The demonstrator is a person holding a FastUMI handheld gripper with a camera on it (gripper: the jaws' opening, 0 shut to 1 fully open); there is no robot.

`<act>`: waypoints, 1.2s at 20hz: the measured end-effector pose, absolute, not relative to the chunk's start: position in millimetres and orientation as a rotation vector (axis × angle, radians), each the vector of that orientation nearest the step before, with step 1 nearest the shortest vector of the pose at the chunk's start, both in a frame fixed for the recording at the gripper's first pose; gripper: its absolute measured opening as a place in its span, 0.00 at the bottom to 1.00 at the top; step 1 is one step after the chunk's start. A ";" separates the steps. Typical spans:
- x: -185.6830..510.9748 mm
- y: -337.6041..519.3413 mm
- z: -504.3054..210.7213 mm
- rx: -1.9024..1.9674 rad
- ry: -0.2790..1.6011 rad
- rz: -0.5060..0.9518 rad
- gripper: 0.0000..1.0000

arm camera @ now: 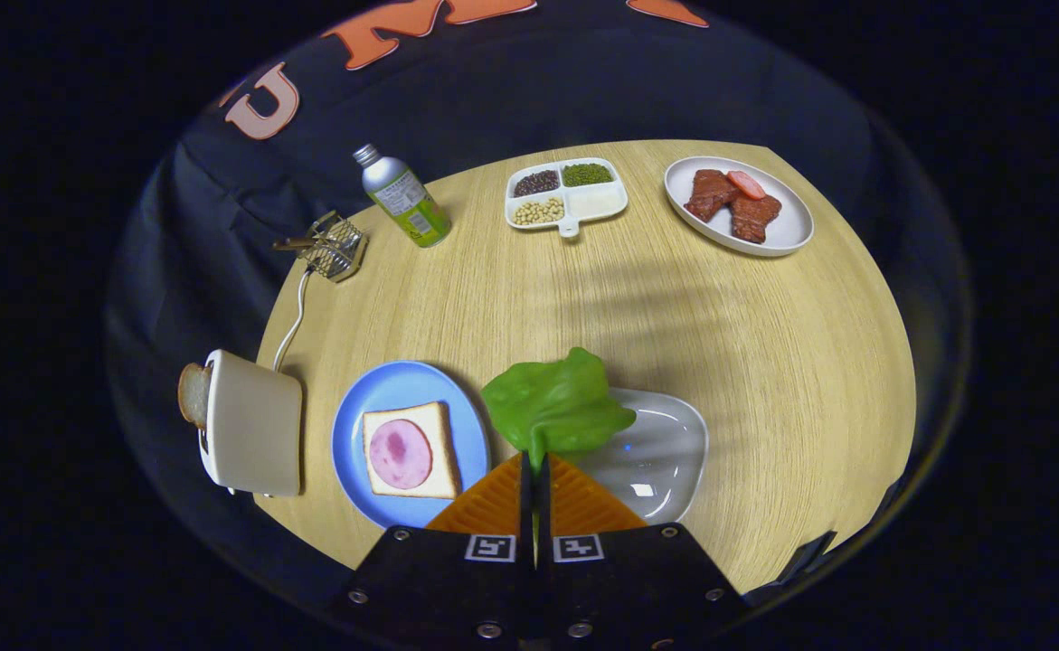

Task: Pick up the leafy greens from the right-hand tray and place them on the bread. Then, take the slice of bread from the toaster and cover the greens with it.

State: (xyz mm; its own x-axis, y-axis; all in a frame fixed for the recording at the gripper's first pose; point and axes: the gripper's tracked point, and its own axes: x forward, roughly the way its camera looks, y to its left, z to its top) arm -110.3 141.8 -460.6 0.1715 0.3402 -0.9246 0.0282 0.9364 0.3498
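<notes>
Far left, at the table's (764, 380) edge: toaster (253, 423), pale, with a slice of bread (193, 394) poking from its slot; white cord running from it back toward a small wire basket (335, 246). Beyond that basket, a metal bottle (402, 197) with a green label, upright near the dark cloth wall.

Next rightward, just ahead of the left finger: blue plate (384, 389) bearing a second slice of bread (409, 449) topped with a round pink slice of ham (400, 454).

Centre: gripper (534, 470), fingers clenched together on the stem of the leafy greens (554, 405), only a thin gap between them. Greens held up just beyond the fingertips, leaf spreading over the gap between the blue plate and the clear tray (665, 448), overlapping the tray's near-left rim. Cannot tell whether the leaf touches the tray or hangs above it.

Right of the fingers: that clear tray, glassy, bare where visible.

Far side of the table, centre-right: white divided dish (567, 193) with four compartments, dark beans, green beans and pale beans in three of them, fourth looking bare. Further right: white oval plate (739, 206) carrying two brown meat pieces (732, 205) and a red slice (746, 183) resting on top of them.
</notes>
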 end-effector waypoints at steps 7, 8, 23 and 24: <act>-109.4 182.5 -439.9 0.319 1.384 0.307 0.01; -111.7 188.3 -439.1 0.314 1.393 0.317 0.01; -128.3 294.2 -435.3 0.290 1.481 0.514 0.02; -130.5 299.0 -434.9 0.291 1.489 0.526 0.02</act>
State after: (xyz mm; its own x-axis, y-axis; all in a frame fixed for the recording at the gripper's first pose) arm -130.5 299.0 -434.9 -0.0011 0.5015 -0.8652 -0.1536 0.8548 0.4957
